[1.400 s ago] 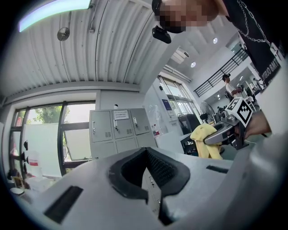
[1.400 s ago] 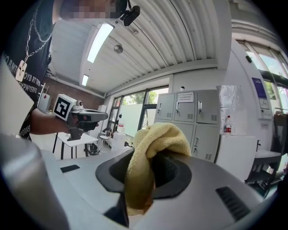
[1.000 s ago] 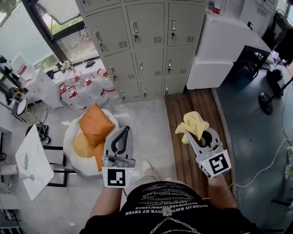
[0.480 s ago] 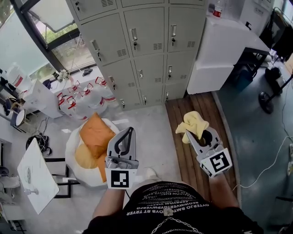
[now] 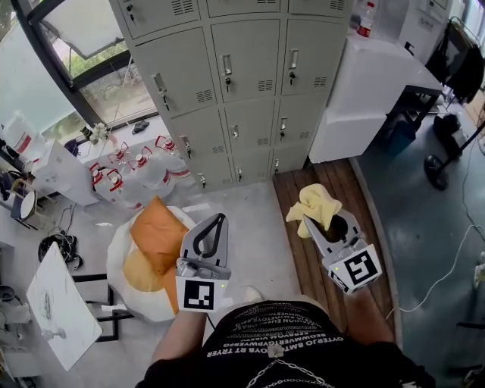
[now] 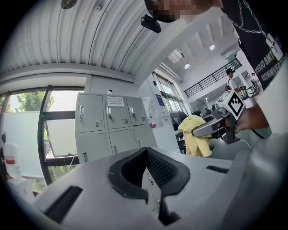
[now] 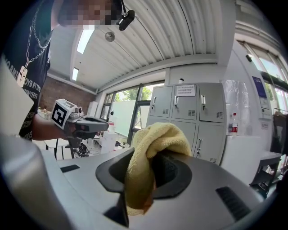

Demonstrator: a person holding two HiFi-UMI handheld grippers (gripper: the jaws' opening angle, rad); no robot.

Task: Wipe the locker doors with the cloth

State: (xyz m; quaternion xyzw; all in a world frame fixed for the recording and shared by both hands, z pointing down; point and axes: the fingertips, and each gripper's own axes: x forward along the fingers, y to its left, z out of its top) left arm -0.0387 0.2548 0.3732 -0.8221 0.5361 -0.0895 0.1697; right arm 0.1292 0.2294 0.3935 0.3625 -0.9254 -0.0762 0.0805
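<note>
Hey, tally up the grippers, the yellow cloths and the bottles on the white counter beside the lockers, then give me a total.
Grippers: 2, the left gripper and the right gripper
Yellow cloths: 1, the cloth clamped in the right gripper
Bottles: 1, the bottle on the white counter
Total: 4

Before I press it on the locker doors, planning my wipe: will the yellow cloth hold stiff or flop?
Probably floppy: the yellow cloth bunches and droops over the right gripper. Likely light, since one pinched fold holds it. Its nubby weave probably grips rather than slides.
</note>
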